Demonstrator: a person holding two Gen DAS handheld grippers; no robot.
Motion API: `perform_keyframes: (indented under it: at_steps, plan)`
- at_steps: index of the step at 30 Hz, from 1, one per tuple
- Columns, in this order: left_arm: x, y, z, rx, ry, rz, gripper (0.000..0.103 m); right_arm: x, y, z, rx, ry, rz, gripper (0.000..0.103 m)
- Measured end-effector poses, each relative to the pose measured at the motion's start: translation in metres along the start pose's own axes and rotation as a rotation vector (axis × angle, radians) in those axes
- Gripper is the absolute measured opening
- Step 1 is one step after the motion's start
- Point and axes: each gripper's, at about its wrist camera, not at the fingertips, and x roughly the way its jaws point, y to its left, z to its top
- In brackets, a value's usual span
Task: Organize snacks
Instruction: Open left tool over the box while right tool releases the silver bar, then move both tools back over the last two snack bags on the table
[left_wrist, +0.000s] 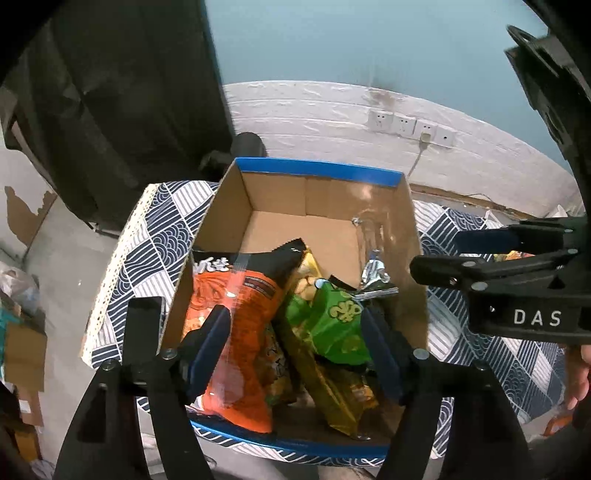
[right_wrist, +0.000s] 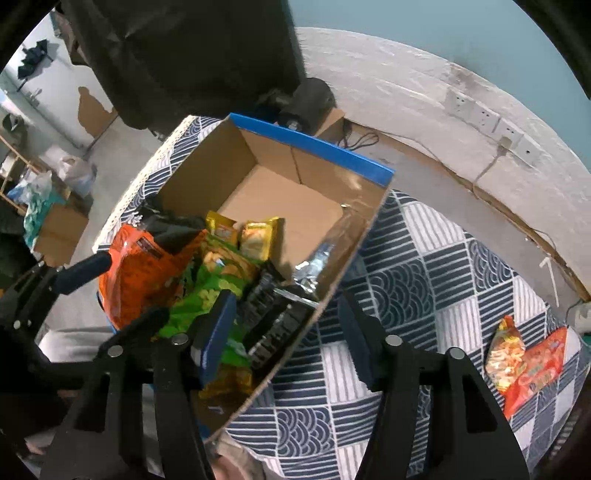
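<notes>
Most snacks sit in the cardboard box (right_wrist: 280, 177); two packets (right_wrist: 524, 365) wait on the desk (right_wrist: 424, 258). Left gripper (left_wrist: 295, 343) and right gripper (right_wrist: 288, 332) hover, jaws wide, empty.

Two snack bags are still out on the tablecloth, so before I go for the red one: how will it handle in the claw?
The red bag looks like thin, glossy film, so probably floppy and somewhat slippery. It lies flat on the tablecloth, partly overlapped by the yellow-orange bag, so it may drag that along. Likely light for its size.
</notes>
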Motion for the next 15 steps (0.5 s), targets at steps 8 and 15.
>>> perform_keyframes:
  at_steps: [8,15]
  plan:
    - [-0.002,-0.025,0.0,0.041,0.009,-0.017,0.074,-0.018,-0.025,-0.022,0.022,-0.024,-0.051,0.069]
    - [-0.009,-0.056,0.003,0.088,-0.001,-0.036,0.074,-0.033,-0.058,-0.043,0.081,-0.04,-0.075,0.07]
